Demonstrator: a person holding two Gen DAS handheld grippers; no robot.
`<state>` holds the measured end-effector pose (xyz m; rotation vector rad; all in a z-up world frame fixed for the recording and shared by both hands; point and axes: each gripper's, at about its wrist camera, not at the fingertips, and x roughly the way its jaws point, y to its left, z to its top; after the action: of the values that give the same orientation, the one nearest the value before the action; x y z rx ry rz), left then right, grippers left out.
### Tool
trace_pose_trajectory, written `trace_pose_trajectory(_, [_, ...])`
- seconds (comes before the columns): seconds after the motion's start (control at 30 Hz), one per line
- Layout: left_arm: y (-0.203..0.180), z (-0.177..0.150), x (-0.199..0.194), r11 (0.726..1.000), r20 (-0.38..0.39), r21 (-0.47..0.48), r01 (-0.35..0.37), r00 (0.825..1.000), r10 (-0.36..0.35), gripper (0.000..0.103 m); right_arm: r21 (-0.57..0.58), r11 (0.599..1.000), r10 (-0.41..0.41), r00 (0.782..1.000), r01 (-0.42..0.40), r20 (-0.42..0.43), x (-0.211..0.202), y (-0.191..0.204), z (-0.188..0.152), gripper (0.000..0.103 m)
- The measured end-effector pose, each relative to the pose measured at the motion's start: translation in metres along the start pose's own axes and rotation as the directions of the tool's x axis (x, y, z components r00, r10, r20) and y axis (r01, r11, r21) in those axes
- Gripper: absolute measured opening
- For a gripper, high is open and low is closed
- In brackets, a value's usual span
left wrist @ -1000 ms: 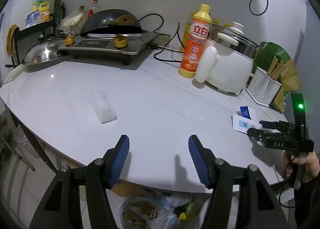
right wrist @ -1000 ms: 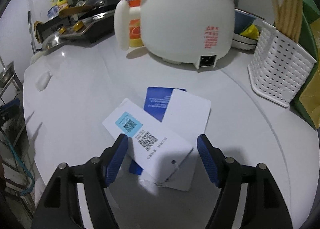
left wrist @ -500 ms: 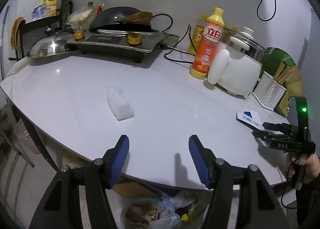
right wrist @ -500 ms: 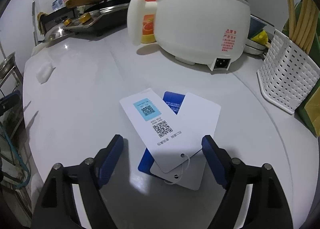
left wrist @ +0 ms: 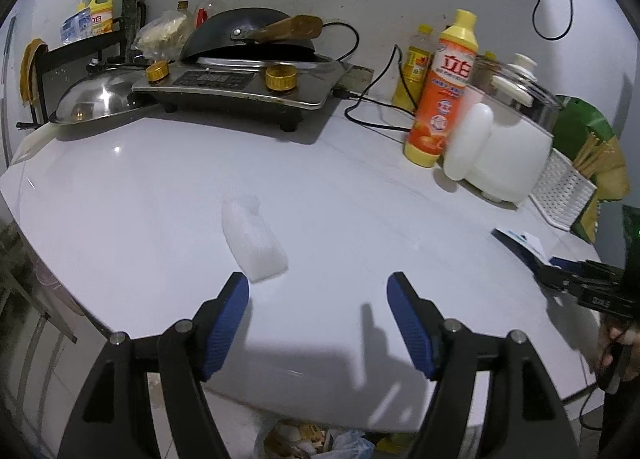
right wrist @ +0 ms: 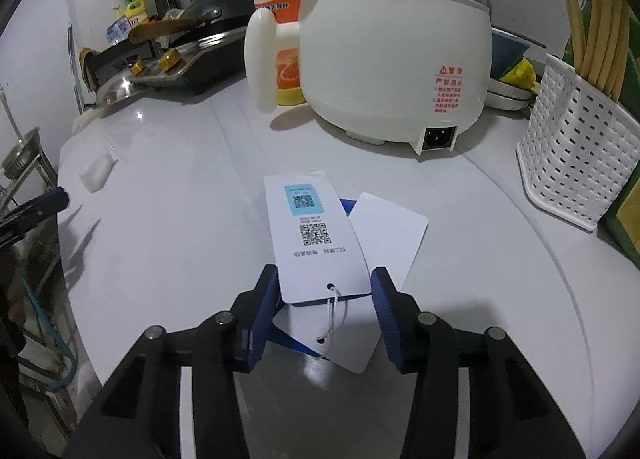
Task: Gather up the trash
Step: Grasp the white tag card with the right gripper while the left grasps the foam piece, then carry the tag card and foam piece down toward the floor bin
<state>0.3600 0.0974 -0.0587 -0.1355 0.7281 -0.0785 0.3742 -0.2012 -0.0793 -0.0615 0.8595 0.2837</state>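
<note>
A bundle of paper tags (right wrist: 316, 243), white with QR codes over a blue card, tied with string, lies on the white counter (right wrist: 168, 243). My right gripper (right wrist: 324, 291) has closed in on the tags' near end, its blue pads touching both edges. In the left wrist view the tags (left wrist: 524, 243) and right gripper (left wrist: 560, 277) show at far right. A crumpled white plastic wrapper (left wrist: 254, 243) lies just ahead of my left gripper (left wrist: 318, 299), which is open and empty; the wrapper also shows in the right wrist view (right wrist: 96, 173).
A white rice cooker (right wrist: 396, 59), orange detergent bottle (left wrist: 444, 91), white chopstick basket (right wrist: 580, 163) and a stove with a wok (left wrist: 248, 83) stand along the back. A trash bag (left wrist: 320, 439) sits below the counter's front edge.
My right gripper has moved forward and narrowed around the tags, which have turned in line with it. My left gripper has moved closer to the white wrapper.
</note>
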Motion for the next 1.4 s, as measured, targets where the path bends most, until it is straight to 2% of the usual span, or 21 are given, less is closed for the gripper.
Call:
trace_pose_trajectory(0.2, [0.015, 0.018, 0.024, 0.997, -0.016, -0.007, -0.081, 0.997, 0.081, 0.072, 0.019, 0.999, 0.045, 0.998, -0.046, 0.033, -0.011, -0.002, 0.001, 0.044])
trace_pose_trajectory(0.33, [0.02, 0.022, 0.034, 0.995, -0.032, 0.007, -0.104, 0.994, 0.105, 0.072, 0.031, 0.997, 0.063, 0.996, -0.065, 0.055, -0.018, -0.005, 0.001, 0.043])
trace_pose_trajectory(0.4, [0.02, 0.023, 0.037, 0.994, -0.038, 0.019, -0.108, 0.993, 0.109, 0.061, 0.038, 0.997, 0.069, 0.996, -0.072, 0.063, -0.021, -0.009, 0.001, 0.043])
trace_pose_trajectory(0.47, [0.019, 0.023, 0.039, 0.994, -0.051, 0.025, -0.107, 0.993, 0.108, 0.032, 0.039, 0.996, 0.072, 0.995, -0.075, 0.071, -0.025, -0.011, 0.0, 0.043])
trace_pose_trajectory(0.53, [0.017, 0.022, 0.039, 0.994, -0.053, 0.032, -0.107, 0.993, 0.108, 0.029, 0.039, 0.996, 0.072, 0.994, -0.076, 0.078, -0.029, -0.012, 0.0, 0.043])
trace_pose_trajectory(0.63, [0.012, 0.022, 0.034, 0.994, -0.041, 0.047, -0.103, 0.994, 0.105, 0.019, 0.039, 0.996, 0.073, 0.993, -0.077, 0.092, -0.037, -0.013, -0.001, 0.043])
trace_pose_trajectory(0.93, [-0.007, 0.021, 0.004, 0.995, 0.002, 0.078, -0.061, 0.998, 0.061, 0.017, 0.025, 0.996, 0.085, 0.988, -0.089, 0.129, -0.061, -0.005, -0.002, 0.043])
trace_pose_trajectory(1.4, [-0.032, 0.01, -0.065, 0.994, 0.077, 0.111, -0.017, 0.997, 0.008, 0.017, -0.031, 0.995, 0.098, 0.974, -0.094, 0.206, -0.117, 0.02, -0.006, 0.043])
